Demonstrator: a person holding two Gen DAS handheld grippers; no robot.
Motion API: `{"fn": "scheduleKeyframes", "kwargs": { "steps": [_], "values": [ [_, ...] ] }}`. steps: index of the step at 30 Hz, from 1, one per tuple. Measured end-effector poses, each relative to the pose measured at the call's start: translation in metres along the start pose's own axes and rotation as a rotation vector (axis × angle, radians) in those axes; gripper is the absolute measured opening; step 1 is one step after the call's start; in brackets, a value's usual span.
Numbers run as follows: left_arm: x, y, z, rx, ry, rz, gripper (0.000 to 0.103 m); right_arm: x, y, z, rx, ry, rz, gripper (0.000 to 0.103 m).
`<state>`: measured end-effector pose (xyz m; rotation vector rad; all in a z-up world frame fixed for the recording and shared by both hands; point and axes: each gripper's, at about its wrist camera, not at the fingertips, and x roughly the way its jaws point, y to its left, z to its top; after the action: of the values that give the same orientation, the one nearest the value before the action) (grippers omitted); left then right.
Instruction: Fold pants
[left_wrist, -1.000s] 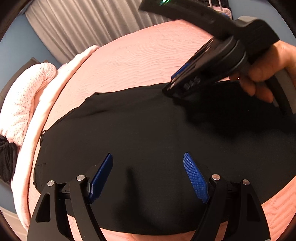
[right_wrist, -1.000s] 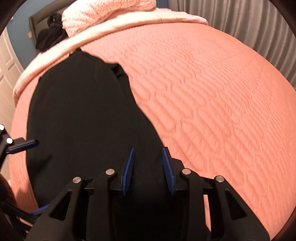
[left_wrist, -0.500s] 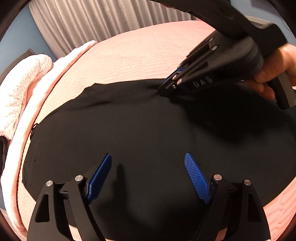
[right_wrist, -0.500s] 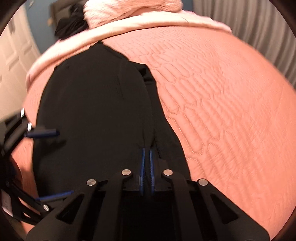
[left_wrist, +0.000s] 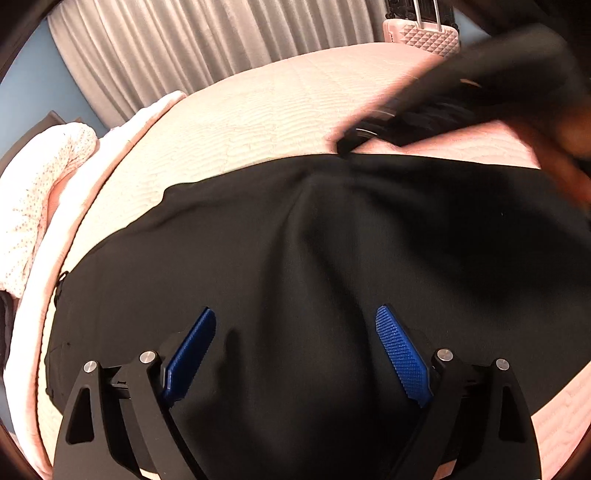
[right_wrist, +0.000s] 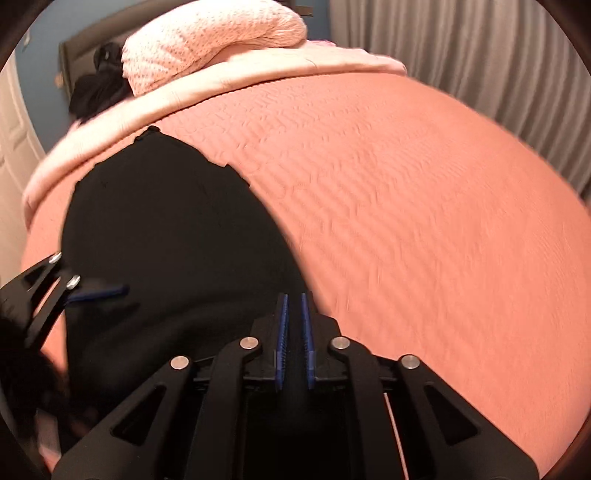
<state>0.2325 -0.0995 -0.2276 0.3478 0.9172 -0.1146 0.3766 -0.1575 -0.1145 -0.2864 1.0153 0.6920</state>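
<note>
Black pants (left_wrist: 295, 251) lie spread on the pink quilted bed (left_wrist: 258, 107); they also show in the right wrist view (right_wrist: 166, 229). My left gripper (left_wrist: 295, 332) is open, hovering low over the near part of the pants with nothing between its blue pads (left_wrist: 400, 354). My right gripper (right_wrist: 293, 317) is shut on the far edge of the pants, with black fabric pinched between its pads. In the left wrist view it appears blurred (left_wrist: 347, 146), lifting that edge so the cloth tents up in a ridge. The left gripper shows at the left of the right wrist view (right_wrist: 96, 291).
A speckled pink pillow (right_wrist: 214, 40) and a folded-back blanket (right_wrist: 110, 136) lie at the head of the bed, with dark clothing (right_wrist: 92, 88) beside them. Grey curtains (left_wrist: 221, 48) hang behind. A pink suitcase (left_wrist: 421, 35) stands past the bed.
My right gripper closed on the pants' far edge and has pulled it up and away from the bed, tenting the fabric. The left gripper stayed open over the pants.
</note>
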Motion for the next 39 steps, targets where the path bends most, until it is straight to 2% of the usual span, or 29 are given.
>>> {"fn": "scheduleKeyframes", "kwargs": {
  "steps": [1, 3, 5, 7, 8, 10, 11, 12, 13, 15, 17, 18, 20, 21, 22, 23, 24, 25, 27, 30, 31, 32, 33, 34, 36, 39],
  "values": [
    [0.0, 0.0, -0.001, -0.003, 0.001, 0.0, 0.087, 0.0, -0.003, -0.012, 0.019, 0.017, -0.001, 0.007],
    [-0.001, -0.001, -0.002, -0.002, 0.004, 0.0, 0.087, -0.008, -0.02, -0.044, 0.103, 0.041, -0.104, 0.007],
    [0.0, -0.001, -0.001, -0.007, 0.016, -0.007, 0.087, -0.037, -0.031, -0.064, 0.206, -0.025, -0.132, 0.007],
    [0.0, 0.004, 0.001, -0.011, 0.03, -0.022, 0.087, -0.063, -0.031, -0.086, 0.262, -0.063, -0.115, 0.007],
    [0.0, 0.005, 0.0, -0.011, 0.041, -0.032, 0.087, -0.069, -0.031, -0.101, 0.244, -0.04, -0.138, 0.007],
    [-0.001, 0.008, -0.002, 0.003, 0.046, -0.038, 0.087, -0.064, -0.056, -0.139, 0.241, 0.079, -0.207, 0.003],
    [-0.002, 0.008, -0.005, 0.017, 0.052, -0.047, 0.087, -0.074, -0.071, -0.15, 0.291, 0.038, -0.166, 0.002],
    [-0.003, 0.008, -0.007, 0.022, 0.058, -0.059, 0.087, -0.087, -0.095, -0.162, 0.393, 0.037, -0.201, 0.0],
    [-0.005, 0.008, -0.009, 0.024, 0.065, -0.063, 0.087, -0.102, -0.112, -0.17, 0.456, 0.034, -0.28, 0.0],
    [-0.013, 0.005, -0.014, 0.042, 0.067, -0.054, 0.087, -0.131, -0.115, -0.179, 0.479, -0.018, -0.357, 0.004],
    [-0.019, 0.0, -0.018, 0.062, 0.069, -0.03, 0.087, -0.144, -0.097, -0.193, 0.445, -0.038, -0.285, 0.004],
    [-0.02, -0.003, -0.02, 0.068, 0.073, -0.017, 0.087, -0.143, -0.095, -0.203, 0.428, -0.02, -0.284, 0.002],
    [-0.022, -0.005, -0.022, 0.061, 0.083, -0.004, 0.087, -0.135, -0.11, -0.241, 0.432, 0.108, -0.393, 0.003],
    [-0.023, -0.006, -0.023, 0.054, 0.093, -0.009, 0.087, -0.145, -0.126, -0.263, 0.493, 0.096, -0.428, 0.0],
    [-0.023, -0.007, -0.024, 0.049, 0.102, -0.025, 0.087, -0.172, -0.142, -0.282, 0.646, 0.01, -0.404, 0.0],
    [-0.025, -0.008, -0.026, 0.042, 0.115, -0.032, 0.087, -0.186, -0.146, -0.29, 0.712, -0.017, -0.422, 0.007],
    [-0.029, -0.007, -0.026, 0.034, 0.119, -0.035, 0.087, -0.206, -0.143, -0.299, 0.744, -0.069, -0.431, 0.008],
    [-0.031, -0.007, -0.027, 0.028, 0.125, -0.046, 0.087, -0.212, -0.136, -0.301, 0.727, -0.079, -0.415, 0.008],
    [-0.034, -0.007, -0.031, 0.007, 0.145, -0.06, 0.087, -0.211, -0.121, -0.304, 0.635, -0.046, -0.395, 0.007],
    [-0.039, -0.008, -0.036, -0.011, 0.15, -0.052, 0.087, -0.186, -0.135, -0.331, 0.613, 0.085, -0.41, 0.006],
    [-0.044, -0.007, -0.038, -0.015, 0.148, -0.049, 0.087, -0.19, -0.146, -0.334, 0.635, 0.054, -0.423, 0.005],
    [-0.049, -0.003, -0.04, -0.026, 0.143, -0.043, 0.087, -0.194, -0.156, -0.33, 0.656, 0.072, -0.483, 0.006],
    [-0.055, 0.002, -0.044, -0.038, 0.143, -0.023, 0.087, -0.197, -0.163, -0.322, 0.657, 0.086, -0.546, 0.012],
    [-0.057, 0.007, -0.045, -0.046, 0.137, -0.008, 0.087, -0.202, -0.165, -0.308, 0.642, 0.064, -0.564, 0.012],
    [-0.063, 0.023, -0.047, -0.065, 0.121, -0.016, 0.088, -0.205, -0.148, -0.247, 0.557, -0.039, -0.496, 0.012],
    [-0.063, 0.05, -0.049, -0.121, 0.126, -0.069, 0.091, -0.167, -0.097, -0.15, 0.379, -0.087, -0.326, 0.012]
  ]
}}
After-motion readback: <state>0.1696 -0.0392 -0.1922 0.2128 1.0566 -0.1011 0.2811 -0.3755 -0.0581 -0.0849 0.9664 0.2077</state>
